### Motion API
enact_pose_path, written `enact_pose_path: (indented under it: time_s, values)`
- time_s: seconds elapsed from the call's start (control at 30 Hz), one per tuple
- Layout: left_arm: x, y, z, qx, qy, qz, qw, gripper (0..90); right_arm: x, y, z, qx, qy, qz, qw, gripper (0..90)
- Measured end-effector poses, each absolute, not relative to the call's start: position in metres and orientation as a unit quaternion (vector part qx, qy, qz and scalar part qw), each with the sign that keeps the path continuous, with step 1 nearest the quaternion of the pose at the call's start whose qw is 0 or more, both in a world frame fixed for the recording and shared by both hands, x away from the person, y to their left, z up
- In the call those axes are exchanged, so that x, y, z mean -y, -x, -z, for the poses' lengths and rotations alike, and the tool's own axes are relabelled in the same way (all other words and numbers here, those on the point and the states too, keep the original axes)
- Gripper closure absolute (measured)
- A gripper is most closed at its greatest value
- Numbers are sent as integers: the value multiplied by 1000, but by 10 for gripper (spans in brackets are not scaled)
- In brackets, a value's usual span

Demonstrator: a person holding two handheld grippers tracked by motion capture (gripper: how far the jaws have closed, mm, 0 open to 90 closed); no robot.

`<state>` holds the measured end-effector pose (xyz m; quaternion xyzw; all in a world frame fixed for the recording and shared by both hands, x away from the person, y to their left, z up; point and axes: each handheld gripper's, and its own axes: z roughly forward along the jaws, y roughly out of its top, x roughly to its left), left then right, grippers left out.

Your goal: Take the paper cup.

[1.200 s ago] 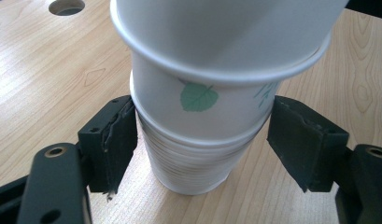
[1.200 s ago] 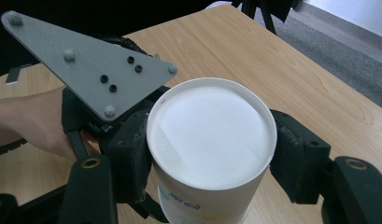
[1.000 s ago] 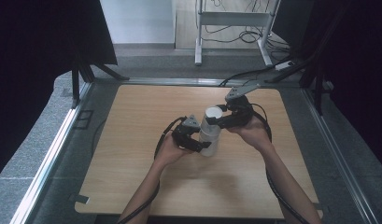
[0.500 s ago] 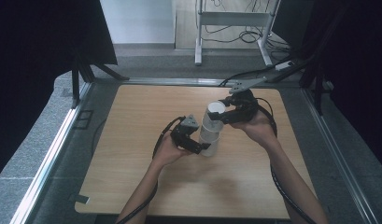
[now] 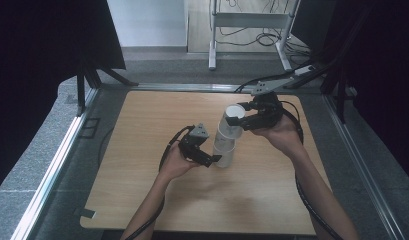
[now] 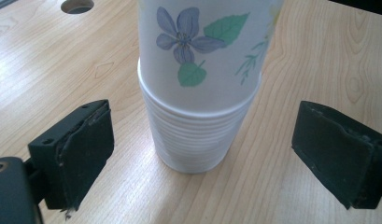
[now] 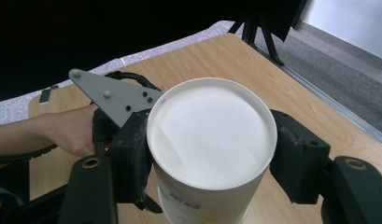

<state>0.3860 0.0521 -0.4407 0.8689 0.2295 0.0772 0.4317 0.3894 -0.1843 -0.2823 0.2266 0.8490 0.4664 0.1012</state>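
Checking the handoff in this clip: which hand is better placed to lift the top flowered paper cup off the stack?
Right. The right gripper is shut on the top flowered white paper cup near its rim. The left gripper has just been opening; its pads stand clear on either side of the stack of white paper cups.

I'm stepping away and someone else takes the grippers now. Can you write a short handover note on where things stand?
Right gripper: shut on the top paper cup, upside down, lifted partway off the stack.
Left gripper: jaws have just been opening; they stand either side of the cup stack without touching it.
Stack stands upside down on the wooden table, about mid-table.
Done: top cup gripped and started upward.
Left: pull it fully free, probably steadying the stack, and set it down.
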Motion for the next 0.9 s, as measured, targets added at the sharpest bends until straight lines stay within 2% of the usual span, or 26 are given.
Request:
enact_pose_path:
  time_s: [0.43,0.9]
  values:
    - [-62,-371,440,-227,-871,-74,429,56,193,-366,273,-851,-208,-472,99,362]
    - [-67,-350,438,-224,-865,-69,443,57,200,-345,282,-852,-192,-477,94,362]
